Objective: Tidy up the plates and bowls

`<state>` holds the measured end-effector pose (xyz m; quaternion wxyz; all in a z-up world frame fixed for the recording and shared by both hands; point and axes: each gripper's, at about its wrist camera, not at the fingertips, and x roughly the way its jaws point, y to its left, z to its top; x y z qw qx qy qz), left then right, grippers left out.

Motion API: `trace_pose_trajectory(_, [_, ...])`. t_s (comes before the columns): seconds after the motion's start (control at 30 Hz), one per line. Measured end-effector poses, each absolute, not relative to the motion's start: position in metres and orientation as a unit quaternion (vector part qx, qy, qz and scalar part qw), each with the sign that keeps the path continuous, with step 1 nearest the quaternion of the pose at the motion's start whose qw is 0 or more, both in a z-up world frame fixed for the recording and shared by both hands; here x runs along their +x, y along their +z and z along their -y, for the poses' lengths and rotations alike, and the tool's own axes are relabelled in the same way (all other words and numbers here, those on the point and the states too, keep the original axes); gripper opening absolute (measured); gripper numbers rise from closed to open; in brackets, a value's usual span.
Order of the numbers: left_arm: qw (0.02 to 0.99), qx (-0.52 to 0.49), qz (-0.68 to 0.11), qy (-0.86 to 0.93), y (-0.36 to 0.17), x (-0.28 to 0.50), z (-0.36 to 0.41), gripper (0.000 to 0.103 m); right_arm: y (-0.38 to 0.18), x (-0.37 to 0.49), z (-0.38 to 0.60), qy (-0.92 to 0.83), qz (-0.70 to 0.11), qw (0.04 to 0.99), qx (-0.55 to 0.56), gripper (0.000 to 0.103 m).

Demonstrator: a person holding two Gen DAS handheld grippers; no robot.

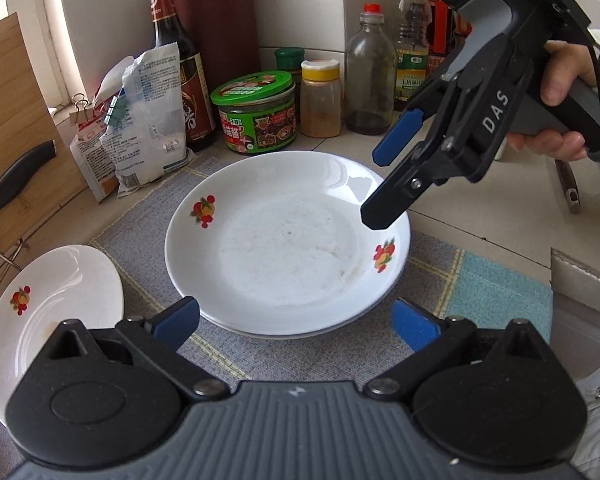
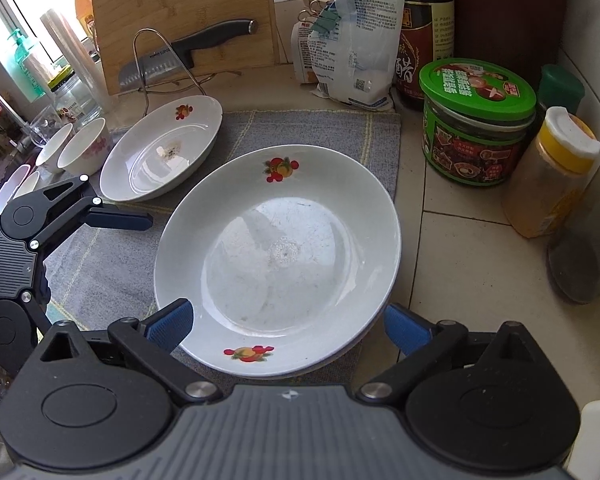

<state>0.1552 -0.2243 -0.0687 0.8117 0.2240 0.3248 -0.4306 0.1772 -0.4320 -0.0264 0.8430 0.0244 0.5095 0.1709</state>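
Stacked plates [image 2: 278,256]: a white plate with fruit motifs lies on top of another plate whose rim shows beneath it; the pair rests on the grey woven mat [image 2: 112,272] at the middle of the surface [image 2: 452,264]; the top plate's well is empty with faint smears
Second plate [image 2: 162,154]: same fruit pattern; lies on the mat's far left corner in the right wrist view, apart from the stack; a few crumbs in its well
Bowls [image 2: 86,148]: two small white bowls, one with pink flowers, stand just beyond the second plate, beside a glass jar [image 2: 74,98]
Right gripper [image 2: 288,328]: jaws spread wide on either side of the stack's near rim; blue pads clear of the plate, nothing pinched; in the left wrist view it hangs tilted down over the stack's far right edge, held by a hand [image 1: 560,96]
Left gripper [image 1: 296,320]: jaws spread; pads on either side of the stack's near rim, not touching it; nothing held
Back of surface: green-lidded jar [image 2: 476,124]; yellow-capped spice jar [image 2: 552,176]; dark vinegar bottle [image 2: 424,32]; white packets [image 2: 352,52] with binder clips
Left rear: bamboo cutting board [image 2: 180,16] stands upright; black-handled knife [image 2: 188,56] rests across a wire rack in front of it
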Motion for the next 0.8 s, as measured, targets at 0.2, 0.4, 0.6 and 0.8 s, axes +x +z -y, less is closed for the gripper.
trace_pose_trajectory(0.2, [0.832,0.196,-0.328,-0.403,-0.06,0.149,0.213,0.102,-0.02,0.166,0.423,0.174,-0.481,0.859,0.024,0.103])
trace_pose_trajectory(0.4, [0.863,0.162,-0.342,-0.335,-0.055,0.141,0.191,0.102,-0.016,0.155,0.406,0.169,-0.451,0.876,0.004,0.103])
trace_pose_trajectory(0.6, [0.886,0.122,-0.366,-0.258,-0.057,0.134,0.156,0.102,-0.017,0.149,0.382,0.179,-0.431,0.885,-0.008,0.103])
trace_pose_trajectory(0.8, [0.896,0.111,-0.376,-0.208,-0.061,0.135,0.122,0.102,-0.02,0.147,0.353,0.186,-0.432,0.883,-0.012,0.103])
